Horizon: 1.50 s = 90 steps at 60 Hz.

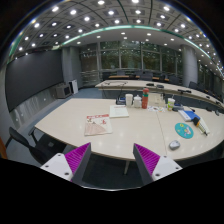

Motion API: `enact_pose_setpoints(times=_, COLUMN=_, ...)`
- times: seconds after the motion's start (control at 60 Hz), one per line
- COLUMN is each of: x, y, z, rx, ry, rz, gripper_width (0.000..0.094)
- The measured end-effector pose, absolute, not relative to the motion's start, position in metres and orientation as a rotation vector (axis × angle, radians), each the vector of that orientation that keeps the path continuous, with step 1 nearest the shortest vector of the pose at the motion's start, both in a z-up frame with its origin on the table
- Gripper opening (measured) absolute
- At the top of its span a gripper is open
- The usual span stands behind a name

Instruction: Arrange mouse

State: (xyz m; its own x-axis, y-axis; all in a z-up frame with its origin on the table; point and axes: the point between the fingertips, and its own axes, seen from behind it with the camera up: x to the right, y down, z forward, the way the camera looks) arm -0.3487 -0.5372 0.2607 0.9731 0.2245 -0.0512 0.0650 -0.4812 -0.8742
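**Mouse still untouched on the far right of the counter**

The tool (112, 162) hangs well above and short of the long pale counter (70, 122), its two fingers spread wide apart with nothing between them; the magenta pads (78, 157) face each other across an empty gap.

Starting at the left of the counter, a flat pinkish-red printed sheet or booklet (97, 124) lies near the middle of the surface, with a white sheet of paper (119, 111) just beyond it. Further right stands a cluster of small containers, among them a red-topped bottle (144, 98) and some white cups (129, 100). To the right again lies a round teal disc-shaped mat (184, 130), with a few blue items (191, 116) just behind it. Nearest the right finger, close to the counter's front edge, sits the small pale grey computer mouse (174, 145), just beside the teal disc and apart from it.

By the look of things, the task has barely begun: the mouse rests on its own, well apart from the tool. Reaching, gripping and placing it all remain to be done.

No brand, label or writing can be read.
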Motion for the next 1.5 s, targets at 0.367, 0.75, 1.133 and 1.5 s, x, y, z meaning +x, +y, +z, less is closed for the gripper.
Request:
enact_pose_setpoints(times=0.367, x=-0.227, y=-0.52, z=0.139, rx=-2.195, ry=-0.027, rz=-0.021, gripper_width=0.086)
enact_pose_setpoints(times=0.75, x=-0.056, y=-0.421, z=0.056, rx=-2.187, ry=0.112, rz=-0.152, gripper_width=0.0858)
enact_pose_setpoints(times=1.133, x=0.0, y=-0.313, z=-0.01, rx=-2.238, ry=0.141, rz=-0.015, gripper_width=0.0851)
enact_pose_setpoints(times=1.5, x=0.005, y=-0.251, z=-0.011, rx=-2.234, ry=0.084, rz=-0.013, gripper_width=0.0689)
